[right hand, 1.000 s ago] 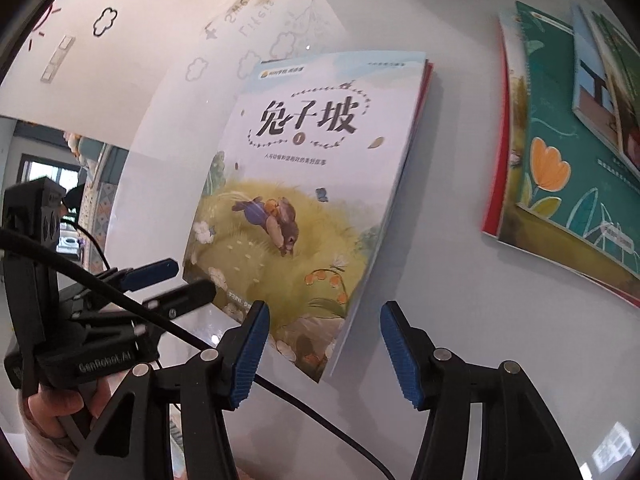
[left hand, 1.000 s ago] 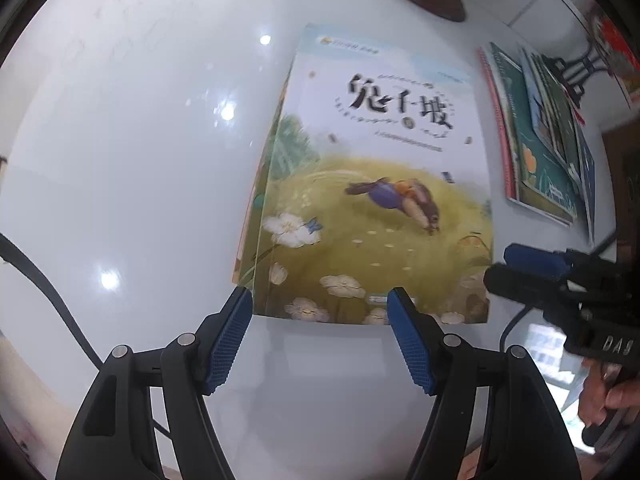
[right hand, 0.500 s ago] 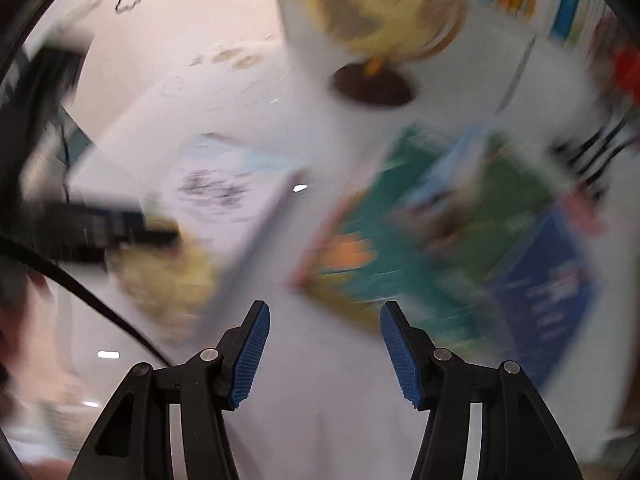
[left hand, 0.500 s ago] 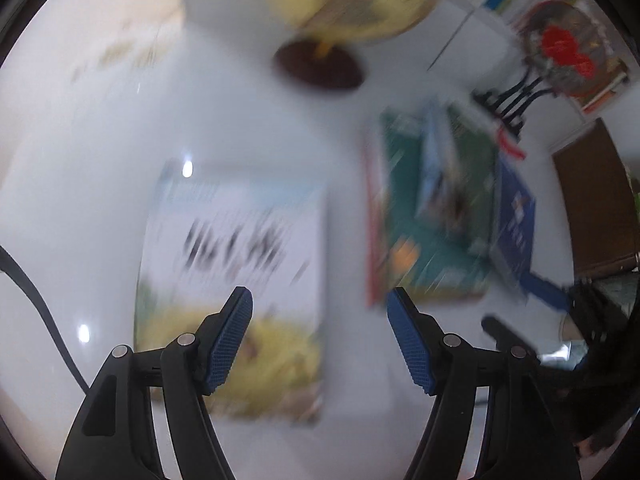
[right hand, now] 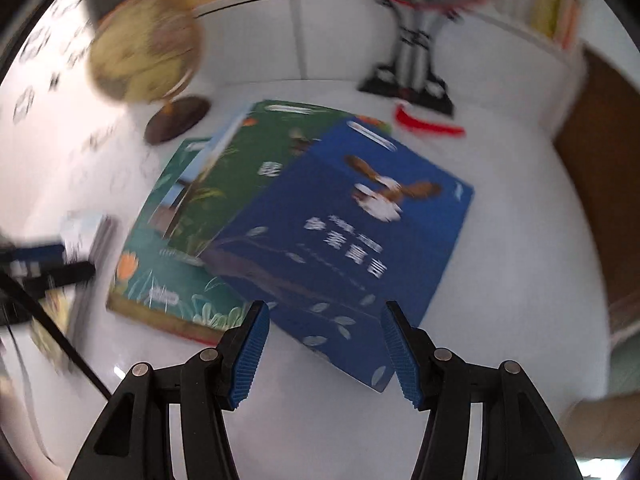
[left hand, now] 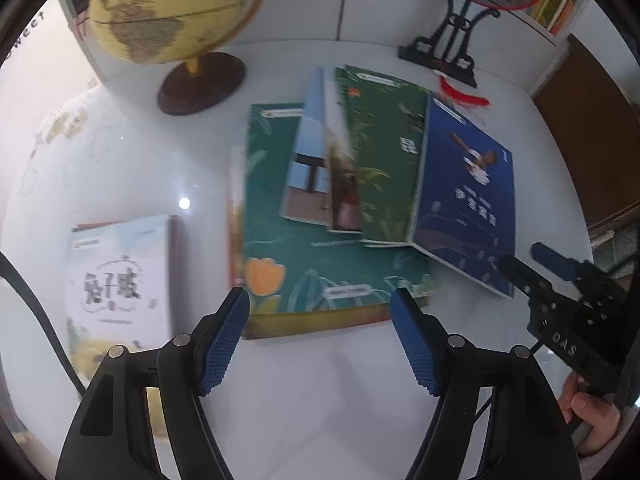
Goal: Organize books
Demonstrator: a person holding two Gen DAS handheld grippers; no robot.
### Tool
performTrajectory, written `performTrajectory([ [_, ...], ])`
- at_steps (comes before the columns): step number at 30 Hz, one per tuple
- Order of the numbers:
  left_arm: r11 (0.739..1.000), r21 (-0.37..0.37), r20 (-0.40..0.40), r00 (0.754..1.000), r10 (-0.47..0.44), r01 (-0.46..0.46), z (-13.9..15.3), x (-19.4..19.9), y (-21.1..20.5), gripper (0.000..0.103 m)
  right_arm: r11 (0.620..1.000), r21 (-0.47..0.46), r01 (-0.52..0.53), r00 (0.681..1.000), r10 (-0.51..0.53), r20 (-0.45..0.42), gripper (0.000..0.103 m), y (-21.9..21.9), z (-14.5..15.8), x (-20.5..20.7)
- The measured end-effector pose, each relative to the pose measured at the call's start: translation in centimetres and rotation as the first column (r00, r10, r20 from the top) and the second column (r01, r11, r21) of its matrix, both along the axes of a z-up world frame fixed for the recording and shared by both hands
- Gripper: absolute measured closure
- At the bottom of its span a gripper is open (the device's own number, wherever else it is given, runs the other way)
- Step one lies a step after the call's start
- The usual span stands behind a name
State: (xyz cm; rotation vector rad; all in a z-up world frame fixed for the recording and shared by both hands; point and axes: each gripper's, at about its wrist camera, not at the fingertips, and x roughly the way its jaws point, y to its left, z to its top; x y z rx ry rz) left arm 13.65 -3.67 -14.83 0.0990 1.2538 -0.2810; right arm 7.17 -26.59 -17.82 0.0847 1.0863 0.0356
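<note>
With the pale rabbit book (left hand: 120, 276) left near the table's (left hand: 320, 400) left edge, now hovering spread and empty over the fanned pile: left gripper (left hand: 320, 336) slightly wider, above the teal book (left hand: 320, 264); right gripper (right hand: 322, 350) above the blue book (right hand: 340, 248).

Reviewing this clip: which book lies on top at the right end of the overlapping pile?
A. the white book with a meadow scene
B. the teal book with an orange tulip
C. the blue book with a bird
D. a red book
C: the blue book overlaps the green book, which lies on the teal book; the white book lies apart, to the left.
</note>
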Motion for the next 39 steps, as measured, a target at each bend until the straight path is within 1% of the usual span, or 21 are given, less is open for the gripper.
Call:
performTrajectory([
  [2, 1.000, -0.003, 0.014, 1.000, -0.025, 0.025, -0.3, -0.2, -1.1, 0.032, 0.996, 0.078, 0.036, 0.999, -0.034, -0.021, 0.047, -1.4, -0.9, 0.0],
  [4, 0.997, -0.003, 0.015, 0.997, -0.075, 0.075, -0.9, -0.4, -2.4, 0.032, 0.992, 0.115, 0.053, 0.998, -0.049, -0.041, 0.047, -1.9, -1.7, 0.1],
  [6, 0.995, -0.002, -0.053, 0.994, -0.097, 0.098, -1.9, -0.1, -3.2, 0.032, 0.987, 0.151, 0.056, 0.997, -0.048, -0.057, 0.047, -2.3, -2.2, 0.2],
  [8, 0.995, -0.078, -0.117, 0.990, -0.077, 0.068, -2.4, 0.8, -3.2, 0.032, 0.978, 0.201, 0.052, 0.997, -0.038, -0.072, 0.047, -3.1, -2.8, 0.2],
  [11, 0.990, -0.138, -0.090, 0.995, -0.047, 0.035, -1.9, 1.8, -2.8, 0.032, 0.966, 0.250, 0.057, 0.995, -0.033, -0.099, 0.047, -4.0, -3.6, 0.2],
  [18, 0.972, -0.234, -0.058, 0.998, 0.019, -0.032, -2.9, 5.4, -2.8, 0.032, 0.959, 0.268, 0.094, 0.991, -0.064, -0.119, 0.047, -5.4, -4.7, 0.7],
  [20, 0.963, -0.258, -0.079, 0.995, 0.062, -0.080, -3.5, 6.5, -3.1, 0.032, 0.954, 0.279, 0.108, 0.990, -0.078, -0.117, 0.046, -5.8, -4.9, 1.1],
  [22, 0.952, -0.285, -0.080, 0.993, 0.090, -0.110, -3.4, 7.2, -3.9, 0.032, 0.963, 0.253, 0.089, 0.993, -0.066, -0.096, 0.047, -5.8, -4.8, 1.6],
  [23, 0.949, -0.297, -0.061, 0.994, 0.092, -0.106, -3.0, 7.3, -4.5, 0.032, 0.969, 0.235, 0.078, 0.994, -0.059, -0.090, 0.047, -5.7, -4.8, 1.9],
  [24, 0.949, -0.308, -0.027, 0.998, 0.064, -0.069, -2.3, 7.3, -5.7, 0.032, 0.975, 0.210, 0.073, 0.995, -0.058, -0.076, 0.046, -5.8, -4.8, 2.2],
  [26, 0.957, -0.286, 0.026, 0.999, -0.042, 0.047, -1.5, 7.0, -8.4, 0.032, 0.982, 0.168, 0.087, 0.995, -0.076, -0.070, 0.046, -6.2, -5.0, 2.9],
  [27, 0.960, -0.260, 0.030, 0.995, -0.100, 0.104, -1.6, 6.8, -9.6, 0.029, 0.981, 0.170, 0.096, 0.993, -0.083, -0.082, 0.046, -6.6, -5.3, 3.2],
  [28, 0.964, -0.199, 0.018, 0.984, -0.178, 0.178, -2.4, 6.6, -11.3, 0.027, 0.979, 0.176, 0.100, 0.994, -0.090, -0.067, 0.046, -7.0, -5.2, 3.4],
  [29, 0.967, -0.162, 0.006, 0.980, -0.200, 0.199, -3.0, 6.5, -11.9, 0.027, 0.978, 0.179, 0.111, 0.993, -0.100, -0.065, 0.045, -7.4, -5.1, 3.6],
  [30, 0.971, -0.120, -0.033, 0.976, -0.214, 0.209, -4.2, 6.4, -12.6, 0.028, 0.974, 0.198, 0.112, 0.993, -0.103, -0.059, 0.043, -7.7, -5.2, 3.7],
  [31, 0.970, -0.119, -0.032, 0.976, -0.217, 0.212, -4.6, 6.1, -12.8, 0.021, 0.970, 0.222, 0.101, 0.994, -0.091, -0.055, 0.041, -8.0, -5.2, 3.8],
  [32, 0.964, -0.156, -0.002, 0.975, -0.220, 0.217, -4.5, 5.6, -13.0, 0.019, 0.968, 0.237, 0.082, 0.996, -0.072, -0.051, 0.036, -8.0, -5.2, 3.9],
  [33, 0.966, -0.164, -0.017, 0.979, -0.204, 0.198, -4.8, 5.4, -12.9, 0.013, 0.967, 0.245, 0.067, 0.997, -0.057, -0.047, 0.035, -7.9, -5.1, 3.8],
  [35, 0.971, -0.143, -0.005, 0.981, -0.195, 0.192, -5.1, 4.6, -13.1, 0.011, 0.961, 0.275, 0.035, 0.999, -0.022, -0.050, 0.034, -7.9, -5.1, 3.7],
  [37, 0.969, -0.165, -0.024, 0.981, -0.190, 0.183, -5.2, 3.6, -12.6, 0.010, 0.951, 0.310, 0.022, 0.998, -0.001, -0.068, 0.029, -7.8, -5.2, 3.5],
  [39, 0.966, -0.204, -0.044, 0.984, -0.172, 0.160, -5.1, 2.8, -11.3, 0.010, 0.945, 0.326, -0.021, 0.994, 0.055, -0.096, 0.017, -7.1, -5.2, 3.3],
])
